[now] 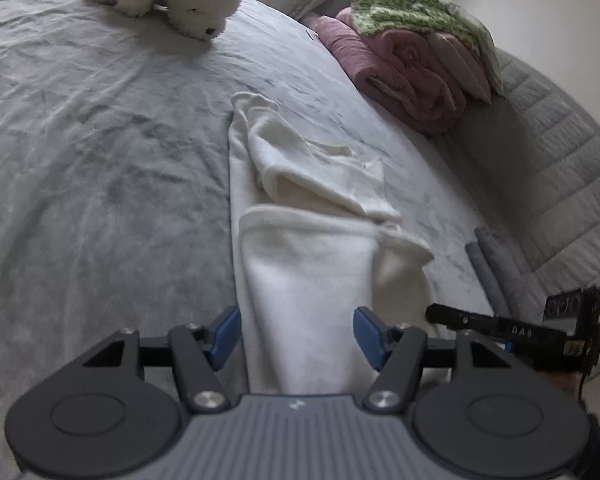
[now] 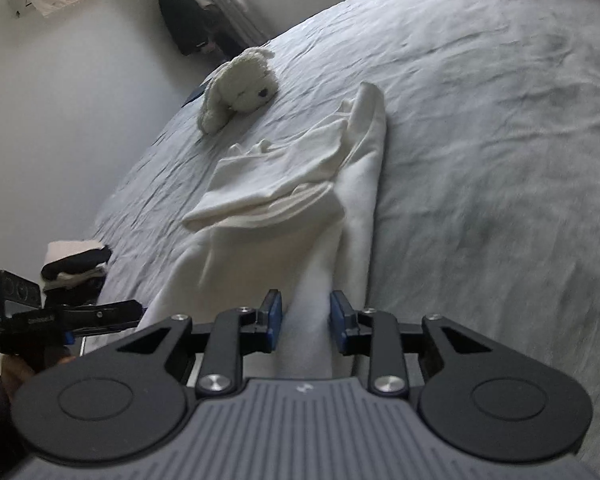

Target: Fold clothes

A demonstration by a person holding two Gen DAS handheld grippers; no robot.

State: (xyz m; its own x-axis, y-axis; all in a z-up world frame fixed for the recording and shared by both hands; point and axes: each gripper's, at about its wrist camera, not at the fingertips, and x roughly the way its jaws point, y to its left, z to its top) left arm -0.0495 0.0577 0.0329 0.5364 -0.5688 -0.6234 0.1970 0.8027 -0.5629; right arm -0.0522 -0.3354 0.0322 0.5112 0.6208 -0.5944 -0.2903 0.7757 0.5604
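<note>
**On the grey bed, both grippers at the near end of the white garment**

Across the grey bedsheet [image 1: 80, 128] a white garment [image 1: 300, 264] is lying lengthwise, its far part folded over. We are keeping the left gripper [image 1: 296, 334] wide apart, with the near end of the cloth lying between its blue pads [image 1: 225, 330]; whether they are pressing it we cannot tell. Our right gripper [image 2: 305, 322] is standing narrower, straddling a ridge of cloth. A plush dog [image 1: 188, 4] is resting far off, folded blankets [image 1: 412, 76] at far right
</note>
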